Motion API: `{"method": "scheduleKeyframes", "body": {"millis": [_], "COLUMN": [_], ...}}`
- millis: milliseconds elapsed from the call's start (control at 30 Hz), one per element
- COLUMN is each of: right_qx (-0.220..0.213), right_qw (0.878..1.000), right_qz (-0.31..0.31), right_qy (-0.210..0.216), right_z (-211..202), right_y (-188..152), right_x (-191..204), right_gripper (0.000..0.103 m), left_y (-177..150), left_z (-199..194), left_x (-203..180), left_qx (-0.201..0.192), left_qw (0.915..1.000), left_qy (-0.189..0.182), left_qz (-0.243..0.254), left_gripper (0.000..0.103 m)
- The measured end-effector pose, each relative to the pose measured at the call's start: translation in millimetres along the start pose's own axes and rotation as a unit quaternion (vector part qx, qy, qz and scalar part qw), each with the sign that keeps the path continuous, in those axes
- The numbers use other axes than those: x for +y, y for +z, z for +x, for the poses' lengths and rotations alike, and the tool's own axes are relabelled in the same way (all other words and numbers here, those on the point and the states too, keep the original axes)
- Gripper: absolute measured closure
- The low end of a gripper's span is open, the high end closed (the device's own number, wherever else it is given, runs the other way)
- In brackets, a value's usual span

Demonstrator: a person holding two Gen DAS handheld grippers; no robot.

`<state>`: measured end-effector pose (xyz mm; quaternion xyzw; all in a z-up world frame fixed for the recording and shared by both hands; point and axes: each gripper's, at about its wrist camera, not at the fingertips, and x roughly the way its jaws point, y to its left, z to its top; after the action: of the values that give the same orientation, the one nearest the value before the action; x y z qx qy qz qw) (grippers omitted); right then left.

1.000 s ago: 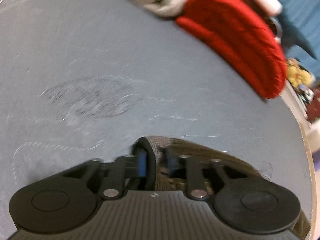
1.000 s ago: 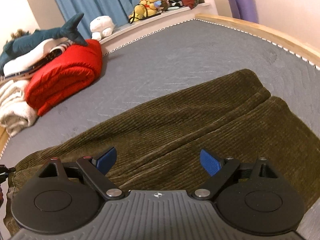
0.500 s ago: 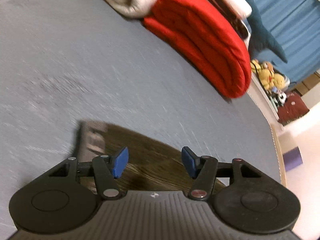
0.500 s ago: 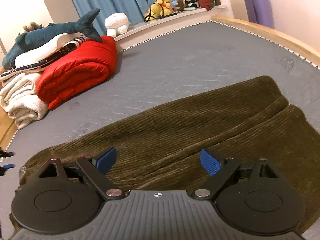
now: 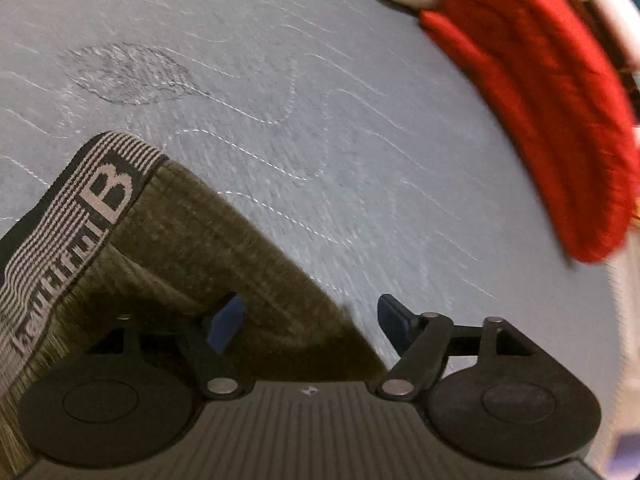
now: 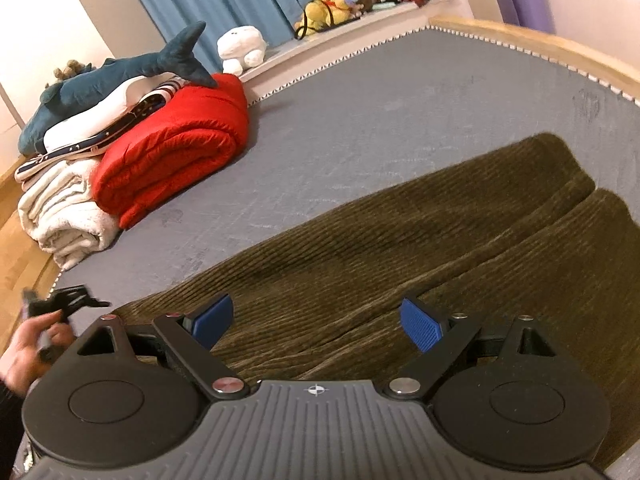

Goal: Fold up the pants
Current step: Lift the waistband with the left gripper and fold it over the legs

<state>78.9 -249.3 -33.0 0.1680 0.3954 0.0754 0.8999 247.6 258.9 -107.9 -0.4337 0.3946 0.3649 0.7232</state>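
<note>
pants (image 6: pixel 400 240): flat on mattress (image 6: pixel 400 100) | soft, limp corduroy, likely heavy | grab waistband (image 5: pixel 72 216) | left gripper (image 5: pixel 308 322): just opened, holds nothing | right gripper (image 6: pixel 318 322): spread, free

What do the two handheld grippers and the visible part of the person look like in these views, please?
Both the left gripper and the right gripper share one design: a grey ribbed body bearing a small compass-like mark, two round black discs, black linkage arms with silver pivot pins, and blue textured fingertips. No cables are visible. At the right view's lower left, a hand shows with a dark sleeve edge below it.
</note>
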Motion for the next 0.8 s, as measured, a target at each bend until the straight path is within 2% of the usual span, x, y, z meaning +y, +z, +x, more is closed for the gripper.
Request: {"method": "scheduleKeyframes", "body": {"millis": [67,133,167,200,233,267,300,333,400,500,600,667,800], "right_qx": [-0.001,-0.007,-0.009,-0.011,-0.012,-0.013,-0.015,-0.017,-0.019,-0.025,-0.036,-0.046,-0.046], "right_qw": [1.000,1.000,1.000,1.000,1.000,1.000,1.000,0.999,0.999,0.999,0.998,0.997,0.996], "right_qz": [0.003,0.003,0.005,0.008,0.013,0.018,0.022,0.026,0.032,0.038,0.040,0.040,0.053], "right_qy": [0.005,0.001,-0.002,-0.004,-0.007,-0.010,-0.013,-0.017,-0.021,-0.024,-0.031,-0.040,-0.060], "right_z": [-3,-5,-7,-7,-8,-10,-11,-12,-13,-19,-27,-31,-34], "right_y": [1,3,5,6,8,10,11,13,13,13,10,7,-3], "right_x": [-2,-4,-6,-8,-11,-15,-18,-21,-24,-26,-27,-28,-35], "right_gripper": [0.011,0.011,0.011,0.011,0.011,0.011,0.011,0.011,0.011,0.011,0.011,0.011,0.011], "left_y": [-3,-9,-15,-19,-22,-25,-26,-26,-26,-35,-56,-75,-116], "left_z": [10,20,20,19,17,13,9,4,-10,-56,-113,-155,-209], "left_x": [-19,-39,-43,-47,-47,-43,-38,-31,-22,4,48,83,151], "left_qx": [-0.010,-0.022,-0.029,-0.038,-0.048,-0.057,-0.062,-0.062,-0.063,-0.090,-0.119,-0.124,-0.108], "left_qw": [0.9985,0.9928,0.9888,0.9836,0.9806,0.9792,0.9788,0.9804,0.9809,0.9791,0.9697,0.9625,0.9508], "left_qy": [0.052,0.101,0.123,0.147,0.155,0.153,0.146,0.134,0.102,0.032,-0.052,-0.101,-0.151], "left_qz": [0.014,0.060,0.080,0.098,0.110,0.121,0.129,0.131,0.153,0.180,0.207,0.219,0.248], "left_gripper": [0.021,0.022,0.028,0.046,0.059,0.067,0.079,0.085,0.090,0.091,0.092,0.092,0.092]}}
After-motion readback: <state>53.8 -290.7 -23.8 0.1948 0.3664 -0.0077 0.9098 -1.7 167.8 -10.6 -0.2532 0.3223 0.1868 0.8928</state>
